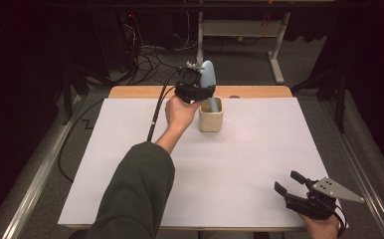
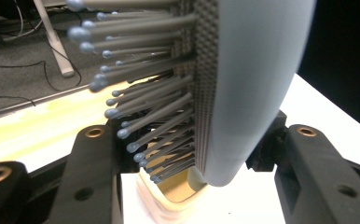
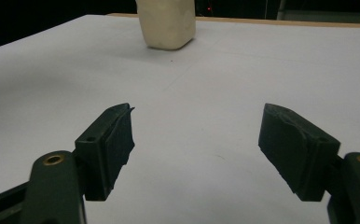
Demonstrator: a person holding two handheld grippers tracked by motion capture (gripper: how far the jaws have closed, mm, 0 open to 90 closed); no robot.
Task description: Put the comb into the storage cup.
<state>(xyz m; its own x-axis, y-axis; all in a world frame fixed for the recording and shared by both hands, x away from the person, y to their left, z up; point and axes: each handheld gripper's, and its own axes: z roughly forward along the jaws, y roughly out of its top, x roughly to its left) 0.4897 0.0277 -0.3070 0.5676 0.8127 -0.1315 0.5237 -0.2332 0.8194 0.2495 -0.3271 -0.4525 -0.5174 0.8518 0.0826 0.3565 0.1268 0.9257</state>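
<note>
A pale blue hairbrush (image 1: 209,74) stands upright with its handle down inside a cream cup (image 1: 211,119) at the far middle of the white table top (image 1: 240,164). My left gripper (image 1: 195,89) is shut on the brush head from the left side. In the left gripper view the bristles (image 2: 136,116) point left, the smooth back (image 2: 257,84) faces right, and the cup's rim (image 2: 169,205) lies just below. My right gripper (image 1: 290,183) rests at the near right corner, open with nothing between its jaws. The right gripper view (image 3: 197,149) faces the cup (image 3: 166,23) from afar.
A wooden strip (image 1: 259,91) runs along the table's far edge. Beyond it, cables (image 1: 150,59) lie on the floor beside a white desk leg (image 1: 277,55). A metal rail (image 1: 31,184) borders the table on the left.
</note>
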